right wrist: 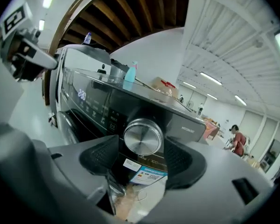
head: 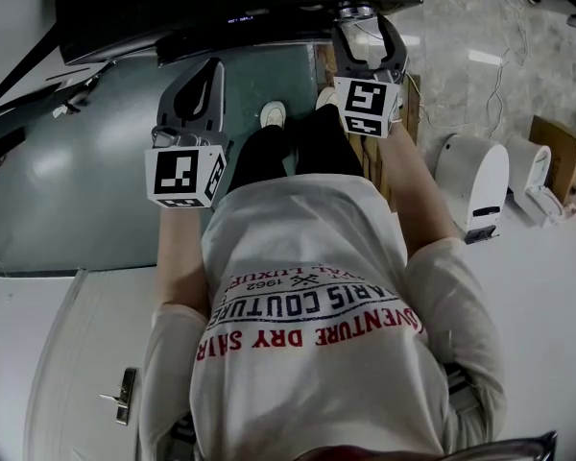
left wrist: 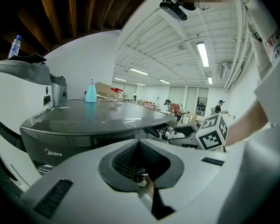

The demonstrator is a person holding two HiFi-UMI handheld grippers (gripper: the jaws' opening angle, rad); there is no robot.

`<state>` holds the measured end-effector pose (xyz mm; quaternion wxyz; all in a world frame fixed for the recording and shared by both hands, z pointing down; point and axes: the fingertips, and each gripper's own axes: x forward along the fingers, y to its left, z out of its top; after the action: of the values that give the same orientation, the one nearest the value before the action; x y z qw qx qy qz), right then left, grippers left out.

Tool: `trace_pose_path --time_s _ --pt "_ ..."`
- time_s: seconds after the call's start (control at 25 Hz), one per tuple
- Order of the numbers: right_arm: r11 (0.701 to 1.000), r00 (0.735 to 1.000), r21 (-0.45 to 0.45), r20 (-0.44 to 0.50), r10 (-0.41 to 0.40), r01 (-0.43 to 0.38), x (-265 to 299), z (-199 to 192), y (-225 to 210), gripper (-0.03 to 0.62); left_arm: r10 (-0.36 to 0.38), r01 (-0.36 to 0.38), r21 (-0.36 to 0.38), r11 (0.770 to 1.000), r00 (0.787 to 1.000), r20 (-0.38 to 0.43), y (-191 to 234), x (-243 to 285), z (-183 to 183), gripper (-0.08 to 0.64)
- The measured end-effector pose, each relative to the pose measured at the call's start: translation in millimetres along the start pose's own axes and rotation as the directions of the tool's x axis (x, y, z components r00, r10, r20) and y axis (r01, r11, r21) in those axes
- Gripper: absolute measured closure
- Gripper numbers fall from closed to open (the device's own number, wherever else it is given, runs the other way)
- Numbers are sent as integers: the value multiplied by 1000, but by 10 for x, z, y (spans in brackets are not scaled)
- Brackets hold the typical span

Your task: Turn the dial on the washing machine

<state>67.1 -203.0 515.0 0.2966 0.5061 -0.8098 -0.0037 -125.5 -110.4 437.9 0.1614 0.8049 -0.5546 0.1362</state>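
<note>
The dark grey washing machine [head: 86, 161] stands in front of me. Its round silver dial [right wrist: 143, 136] sits on the black control panel. My right gripper [right wrist: 141, 157] is open around it, one pad on each side of the dial with a thin gap showing on the left. In the head view the right gripper [head: 366, 25] reaches to the panel's edge. My left gripper [head: 194, 92] hovers over the machine's top, apart from the dial. Its jaws [left wrist: 141, 164] are shut on nothing.
A blue bottle [left wrist: 91, 91] and a tilted panel stand on the machine's lid [left wrist: 98, 113]. White appliances [head: 472, 181] and a cardboard box [head: 557, 157] sit on the floor to the right. People [left wrist: 175, 108] work far behind. The lit display [right wrist: 81, 94] is left of the dial.
</note>
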Motion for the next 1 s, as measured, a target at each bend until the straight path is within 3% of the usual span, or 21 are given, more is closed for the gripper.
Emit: trace_pose_path --time_s 0.2,0.4,0.48,0.64,0.84,0.92,1.0 --pt "970 997 -228 20 -78 80 23 -12 40 296 9 -9 0 1000 1000 5 32 -30 11 545" --pt "967 994 -231 10 -109 109 85 -6 -2 298 17 -17 0 1000 1000 -3 65 -49 -18 545" --pt "976 995 -191 2 -104 102 85 -11 2 305 21 -21 -5 1000 1000 -6 69 -69 -37 544" --pt "999 999 17 -27 -43 44 92 5 -20 305 25 -25 -12 1000 1000 -11 72 -101 -74 545" --pt "967 998 253 -32 48 -38 95 -35 -88 305 19 -19 -8 1000 1000 -10 61 -133 -76 544" --pt "956 997 288 -35 67 -55 99 -44 -100 305 16 -16 -5 1000 1000 -7 60 -140 -62 545" --pt "962 997 268 -44 67 -53 104 -42 -94 305 11 -11 -1 1000 1000 -4 52 -147 -45 544"
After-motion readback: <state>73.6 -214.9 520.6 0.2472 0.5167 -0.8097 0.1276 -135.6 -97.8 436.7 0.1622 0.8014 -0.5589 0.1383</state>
